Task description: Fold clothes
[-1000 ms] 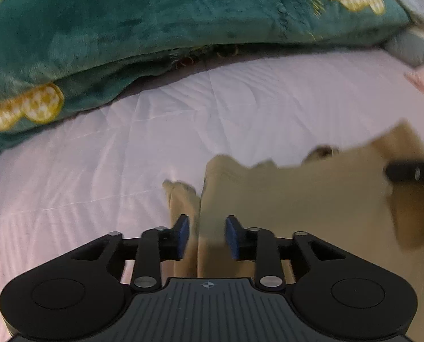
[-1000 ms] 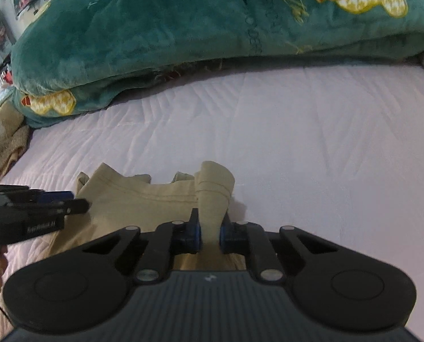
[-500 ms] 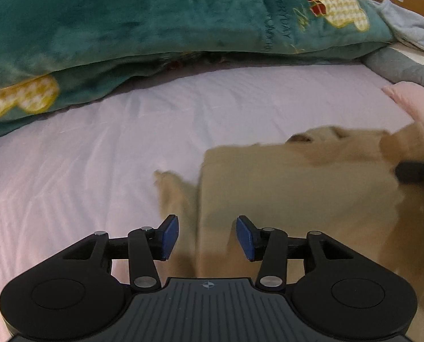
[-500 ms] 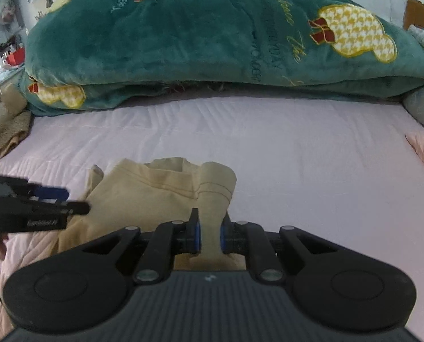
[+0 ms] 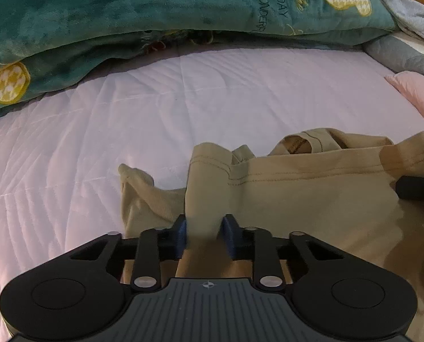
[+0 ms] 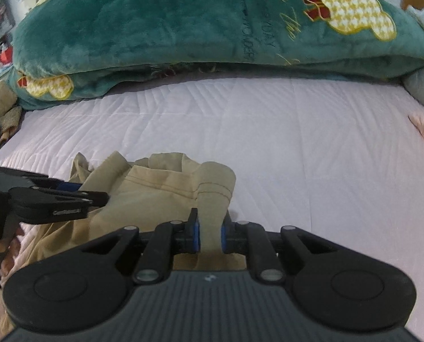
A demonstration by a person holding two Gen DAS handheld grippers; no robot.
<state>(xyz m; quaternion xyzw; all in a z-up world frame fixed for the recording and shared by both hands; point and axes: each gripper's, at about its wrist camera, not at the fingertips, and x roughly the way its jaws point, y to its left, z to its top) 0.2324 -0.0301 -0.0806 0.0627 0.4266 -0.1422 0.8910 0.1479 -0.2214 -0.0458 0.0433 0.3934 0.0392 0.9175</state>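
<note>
Tan garment (image 5: 311,193) on the bed (image 5: 126,119), light, limp, sags between grips: left tongs (image 5: 204,235) and right tongs (image 6: 210,235) each clamped on a hemmed corner, best hold there.

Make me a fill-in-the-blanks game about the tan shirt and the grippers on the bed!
1. The left gripper is shut on the ____ shirt.
2. The right gripper is ____ on the shirt too.
3. The shirt lies on a pale ____ bedspread.
4. Behind it is a big ____ blanket.

Answers: tan; shut; pink; green
</note>
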